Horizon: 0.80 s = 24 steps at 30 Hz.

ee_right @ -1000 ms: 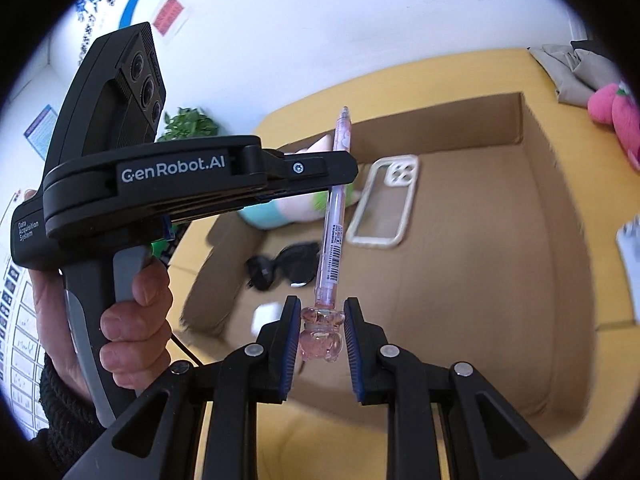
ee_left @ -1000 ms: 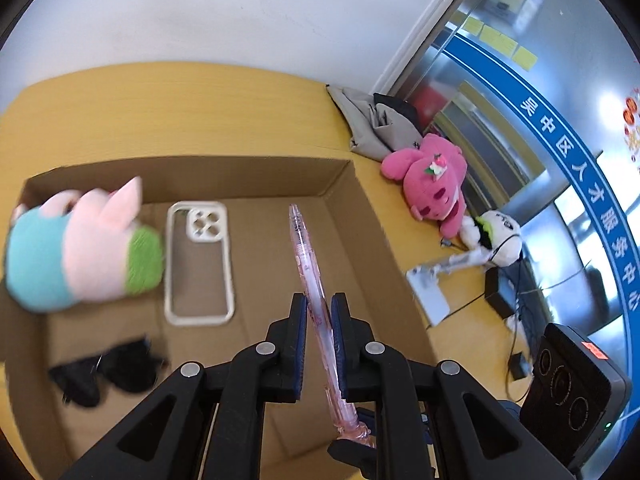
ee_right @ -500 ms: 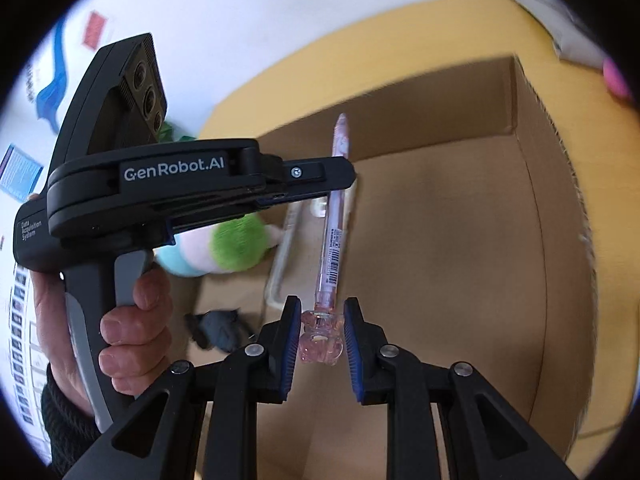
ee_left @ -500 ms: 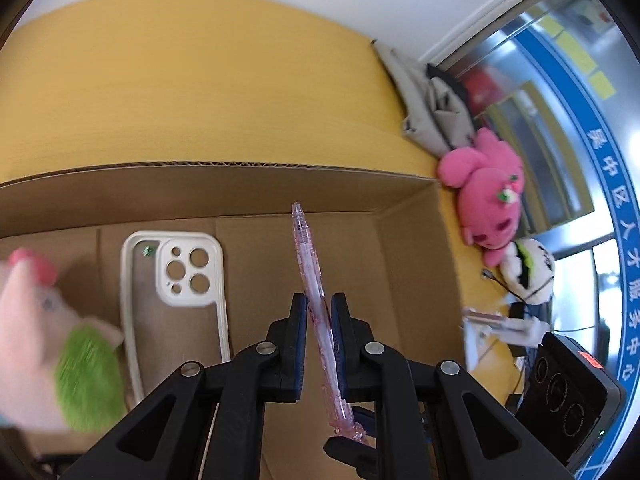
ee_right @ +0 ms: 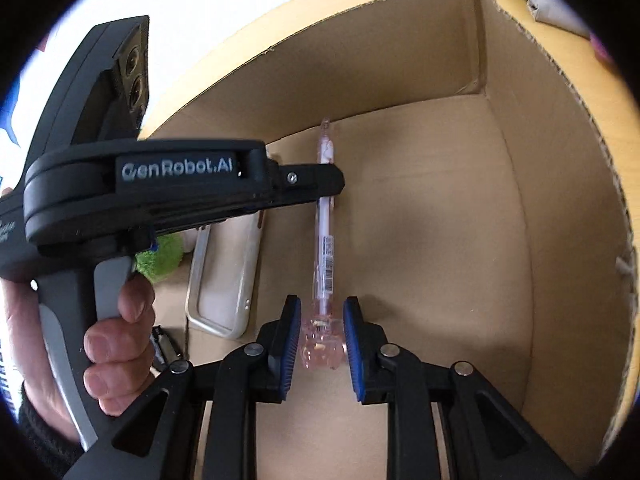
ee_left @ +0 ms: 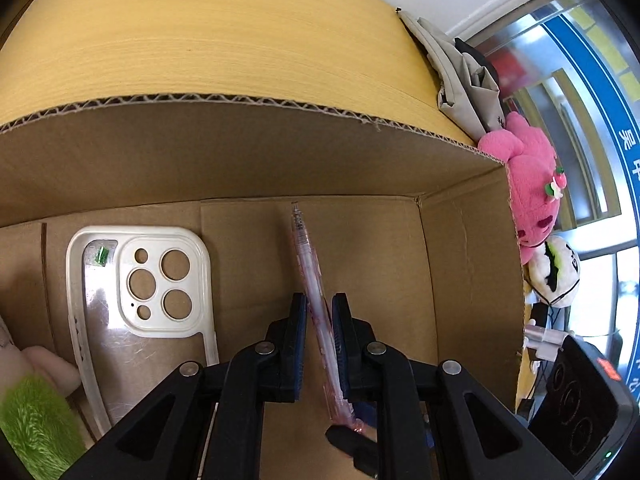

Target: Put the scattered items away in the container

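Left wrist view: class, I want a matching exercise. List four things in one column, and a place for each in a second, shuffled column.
Things:
1. pink pen
2. phone case
3. pink plush
4. grey cloth

Places:
A. on the yellow table, beyond the box's far corner
B. flat on the cardboard box floor, left of the gripper
C. between the left gripper fingers, inside the box
D. outside the box's right wall

Pairs: 1-C, 2-B, 3-D, 4-A

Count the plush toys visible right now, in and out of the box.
3. A green-tufted plush lies inside the cardboard box at its left; a pink plush and a white plush sit outside its right wall. Others may be hidden.
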Motion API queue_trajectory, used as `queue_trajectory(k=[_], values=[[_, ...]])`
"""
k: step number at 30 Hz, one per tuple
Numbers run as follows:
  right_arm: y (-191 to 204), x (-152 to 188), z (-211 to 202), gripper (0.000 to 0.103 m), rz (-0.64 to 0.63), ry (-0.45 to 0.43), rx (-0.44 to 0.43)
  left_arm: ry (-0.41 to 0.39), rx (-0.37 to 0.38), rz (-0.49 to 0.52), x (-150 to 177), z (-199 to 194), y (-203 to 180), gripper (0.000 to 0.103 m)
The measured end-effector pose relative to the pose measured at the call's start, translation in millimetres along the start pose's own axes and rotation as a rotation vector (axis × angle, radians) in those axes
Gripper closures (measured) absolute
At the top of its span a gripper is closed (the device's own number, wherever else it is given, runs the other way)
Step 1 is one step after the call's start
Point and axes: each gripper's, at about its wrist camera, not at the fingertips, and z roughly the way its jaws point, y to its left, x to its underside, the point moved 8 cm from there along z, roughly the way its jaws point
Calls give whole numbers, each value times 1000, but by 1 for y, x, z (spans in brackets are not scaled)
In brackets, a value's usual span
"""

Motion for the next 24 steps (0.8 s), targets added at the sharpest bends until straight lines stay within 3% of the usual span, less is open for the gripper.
queue_trajectory(k=[2, 3, 4, 8, 12, 13, 15, 20, 24], values=[[-1, 1, -2, 71, 5, -14, 25, -19, -1, -5, 0, -6, -1, 60], [-2, 2, -5, 64, 9, -25, 39, -44, -7, -5, -1, -12, -2, 37], [-3, 4, -9, 50, 12, -40, 51, -76, -11, -5, -2, -20, -3, 29], [6, 16, -33, 43, -13, -102, 53, -192, -12, 33, 4, -68, -15, 26], [31, 42, -78, 32, -141, -232, 129, -407, -77, 158, 37, -140, -31, 12], [37, 51, -90, 26, -177, -268, 154, -464, -101, 177, 50, -158, -31, 5], [49, 61, -104, 25, -233, -329, 203, -597, -164, 203, 84, -195, -30, 0], [68, 98, -152, 24, -276, -471, 249, -861, -352, 249, 175, -259, -19, 0], [82, 133, -162, 24, -273, -557, 289, -912, -466, 203, 240, -273, 3, 0]])
